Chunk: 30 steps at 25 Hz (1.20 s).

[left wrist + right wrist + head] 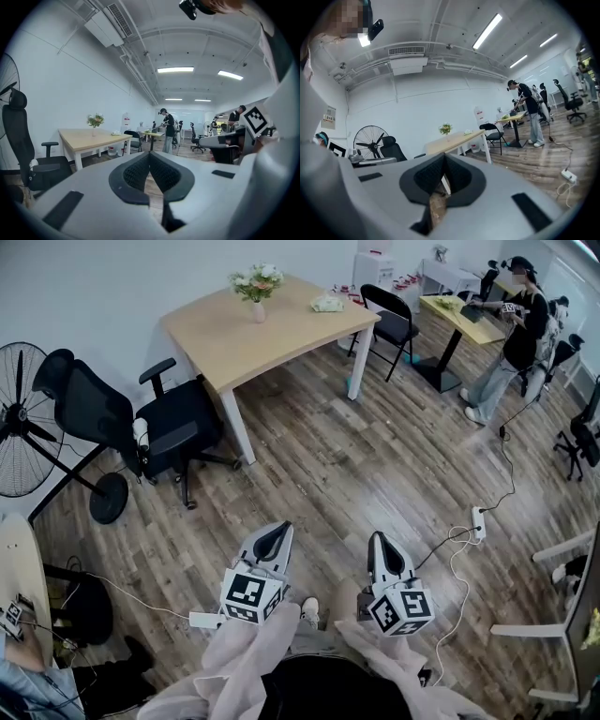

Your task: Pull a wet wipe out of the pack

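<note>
Wood floor (375,446) between us and the table (281,343) lies open, so we have a straight walk-up. Left gripper (273,540) and right gripper (379,549) are held near level, jaws closed tip to tip on nothing, which we read as a transit posture. The pack (327,303) sits by the table's far edge, well apart from us. An office chair (173,427) crowds the near-left corner, and a power strip (478,521) lies to our right.

The left gripper (150,155) has its jaws together at the tips with nothing between them, and beyond them stand a wooden table (89,137) bearing a vase of flowers (95,121) to their left, a black office chair (22,140) farther left, and a person (168,131) just right of straight ahead.
</note>
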### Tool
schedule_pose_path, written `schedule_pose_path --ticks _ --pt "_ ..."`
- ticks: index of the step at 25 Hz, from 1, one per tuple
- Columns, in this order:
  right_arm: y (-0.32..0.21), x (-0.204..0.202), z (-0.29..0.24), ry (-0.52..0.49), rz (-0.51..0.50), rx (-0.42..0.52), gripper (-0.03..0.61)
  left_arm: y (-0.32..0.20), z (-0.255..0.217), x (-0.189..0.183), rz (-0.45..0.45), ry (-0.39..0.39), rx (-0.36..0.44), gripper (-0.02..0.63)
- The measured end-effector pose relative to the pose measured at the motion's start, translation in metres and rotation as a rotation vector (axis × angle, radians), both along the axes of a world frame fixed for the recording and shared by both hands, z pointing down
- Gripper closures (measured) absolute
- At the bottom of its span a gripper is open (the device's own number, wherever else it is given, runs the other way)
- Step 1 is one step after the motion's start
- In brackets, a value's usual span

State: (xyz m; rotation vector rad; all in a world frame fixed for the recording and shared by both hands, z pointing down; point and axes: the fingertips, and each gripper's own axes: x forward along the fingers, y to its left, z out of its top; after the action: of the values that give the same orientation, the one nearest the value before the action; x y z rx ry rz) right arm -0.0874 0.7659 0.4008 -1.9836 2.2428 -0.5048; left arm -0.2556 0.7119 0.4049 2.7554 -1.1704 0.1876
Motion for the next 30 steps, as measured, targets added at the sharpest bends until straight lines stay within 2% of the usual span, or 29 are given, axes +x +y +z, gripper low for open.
schedule_pose_path --ticks 7,16,24,30 --pt "-0.016 0.003 0.018 -0.019 -0.023 -0.052 0.569 -0.01 0.008 0.004 -0.006 -0.008 -0.009 0.603" --pt "-0.055 0.024 0.018 -0.023 -0.025 -0.039 0.569 -0.041 0.013 0.024 -0.006 -0.019 -0.015 0.603" --pt "-0.121 0.045 0.016 -0.053 -0.066 -0.052 0.569 -0.103 0.011 0.045 -0.043 -0.01 -0.022 0.603" --pt "-0.18 0.07 0.014 -0.037 -0.066 -0.039 0.568 -0.16 0.01 0.066 -0.061 0.006 -0.017 0.603"
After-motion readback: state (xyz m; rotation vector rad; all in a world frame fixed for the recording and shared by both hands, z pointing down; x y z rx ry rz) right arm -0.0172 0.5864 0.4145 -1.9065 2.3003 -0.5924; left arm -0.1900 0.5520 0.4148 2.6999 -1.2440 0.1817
